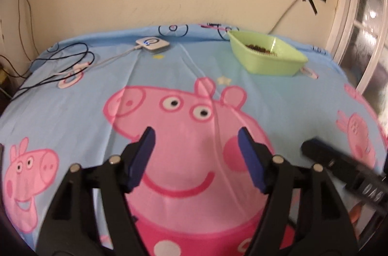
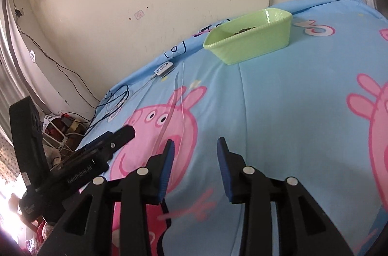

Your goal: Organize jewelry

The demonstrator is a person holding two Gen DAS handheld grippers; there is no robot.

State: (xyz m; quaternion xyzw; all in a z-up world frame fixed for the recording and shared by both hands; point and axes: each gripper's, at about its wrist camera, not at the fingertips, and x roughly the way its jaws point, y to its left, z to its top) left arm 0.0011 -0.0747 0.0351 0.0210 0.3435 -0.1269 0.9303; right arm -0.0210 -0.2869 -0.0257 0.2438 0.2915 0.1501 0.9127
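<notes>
Jewelry, a small heap of dark pieces (image 1: 260, 48), lies inside the pale green rectangular plastic basket (image 1: 271, 62) near the cream wall at the far edge of my bed. Blue cartoon-pig bedsheet (image 1: 80, 110) spreads from that basket toward me. Left of the basket sits a small white square device (image 1: 152, 44) with its cable. My left gripper (image 1: 196, 142) hangs well short of the basket, jaws apart and empty; my right gripper (image 2: 195, 151) likewise hangs short of it, jaws parted on nothing.
</notes>
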